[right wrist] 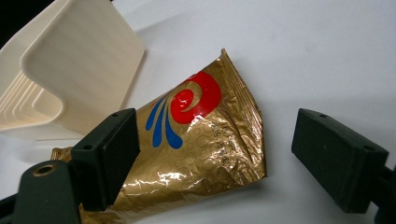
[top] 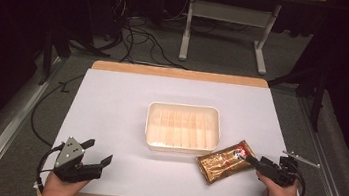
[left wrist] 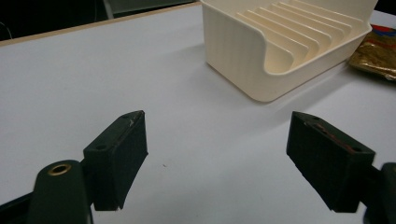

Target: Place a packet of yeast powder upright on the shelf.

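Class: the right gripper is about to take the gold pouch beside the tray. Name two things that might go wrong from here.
1. The right gripper stands open with the pouch lying flat between its jaws; they may slide off the slick foil or only crumple it.
2. The pouch lies close to the tray; a sideways closing push might knock the tray out of place.

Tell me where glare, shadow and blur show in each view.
High view: bright white table, dark surroundings, grainy; pouch glints. Left gripper view: tray casts a soft shadow on the table; the near left gripper looks slightly soft. Right gripper view: glare streaks on the crinkled gold pouch foil, right gripper open around it.
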The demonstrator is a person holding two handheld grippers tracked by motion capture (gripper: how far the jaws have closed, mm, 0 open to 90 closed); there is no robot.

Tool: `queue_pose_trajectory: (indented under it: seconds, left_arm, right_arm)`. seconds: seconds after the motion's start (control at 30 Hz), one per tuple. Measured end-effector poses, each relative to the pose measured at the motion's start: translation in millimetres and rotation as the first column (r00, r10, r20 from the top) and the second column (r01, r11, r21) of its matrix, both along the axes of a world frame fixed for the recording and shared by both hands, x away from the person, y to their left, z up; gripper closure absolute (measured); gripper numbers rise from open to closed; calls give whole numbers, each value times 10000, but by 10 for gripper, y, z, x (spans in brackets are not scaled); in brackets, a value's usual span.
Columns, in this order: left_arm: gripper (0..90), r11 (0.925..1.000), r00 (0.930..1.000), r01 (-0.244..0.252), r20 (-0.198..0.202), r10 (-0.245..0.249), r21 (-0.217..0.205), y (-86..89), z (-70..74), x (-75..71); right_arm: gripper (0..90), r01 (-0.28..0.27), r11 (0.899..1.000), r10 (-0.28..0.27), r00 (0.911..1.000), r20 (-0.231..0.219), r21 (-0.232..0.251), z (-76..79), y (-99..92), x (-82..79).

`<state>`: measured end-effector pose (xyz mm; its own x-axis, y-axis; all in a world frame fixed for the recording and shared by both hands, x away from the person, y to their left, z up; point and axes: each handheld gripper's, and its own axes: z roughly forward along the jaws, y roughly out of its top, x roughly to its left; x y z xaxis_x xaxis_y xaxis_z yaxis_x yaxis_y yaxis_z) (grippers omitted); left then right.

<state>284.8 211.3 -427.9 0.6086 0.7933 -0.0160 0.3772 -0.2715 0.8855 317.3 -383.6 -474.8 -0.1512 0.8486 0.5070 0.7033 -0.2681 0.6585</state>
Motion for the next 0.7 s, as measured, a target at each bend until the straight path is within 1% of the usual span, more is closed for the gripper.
queue_pose_trajectory:
  seconds: [0.07,0.1,0.13,0.23,0.3,0.37,0.4,0.43,0.47,0.5,0.53,0.57,0.6,0.63,0.67,0.7]
  left_arm:
    - [207,10000,10000,19,-8,-19,2,-2,-2,1]
    - [207,10000,10000,30,-29,-30,-11,-2,-7,1]
    - [207,10000,10000,75,-59,-75,28,3,-12,-1]
    - [208,10000,10000,70,-42,-70,13,7,-13,-5]
    - [208,9998,9999,125,-17,-125,147,9,-11,-3]
    - [208,9999,9999,101,-63,-101,99,11,-17,1]
    - [208,9999,9999,103,-86,-103,68,8,-19,1]
    - [208,9999,9999,103,-86,-103,68,8,-19,1]
    - [208,9999,9999,135,-69,-134,96,0,-15,-3]
    - [208,9999,9999,135,-69,-134,96,0,-15,-3]
    - [209,9999,9999,139,-54,-139,60,-7,-16,-5]
    - [209,9999,9999,148,-59,-148,36,-13,-17,-6]
    - [209,9999,9999,151,-78,-151,30,-15,-20,-5]
    - [208,9999,9998,134,-144,-134,-25,-14,-29,0]
    - [208,9999,9997,130,-200,-131,-71,-13,-33,2]
    - [209,9999,9997,130,-200,-131,-71,-13,-33,2]
  right_arm:
    - [168,14,9999,-13,10000,-87,146,-20,-12,8]
    - [168,14,9999,-13,10000,-87,146,-20,-12,8]
    - [184,58,9997,-54,9998,-171,234,-32,-13,8]
    - [207,76,9994,-70,9998,-163,344,-45,-17,14]
    - [239,-17,9992,23,9999,-142,397,-60,-7,38]
    - [280,-98,9989,105,9998,-154,451,-67,9,52]
    - [310,-148,9983,155,9998,-134,571,-78,15,52]
    - [310,-148,9983,155,9998,-134,571,-78,15,52]
    - [339,-183,9966,195,9997,-140,801,-94,25,39]
    - [339,-183,9966,195,9997,-140,801,-94,25,39]
    - [405,-256,9950,268,9996,-109,965,-110,24,27]
    - [405,-256,9950,268,9996,-109,965,-110,24,27]
    - [499,-392,9919,412,9990,-143,1209,-133,23,18]
    - [570,-514,9900,544,9983,-190,1311,-137,23,14]
    - [608,-631,9889,647,9979,-73,1343,-134,21,7]
    - [608,-631,9889,647,9979,-73,1343,-134,21,7]
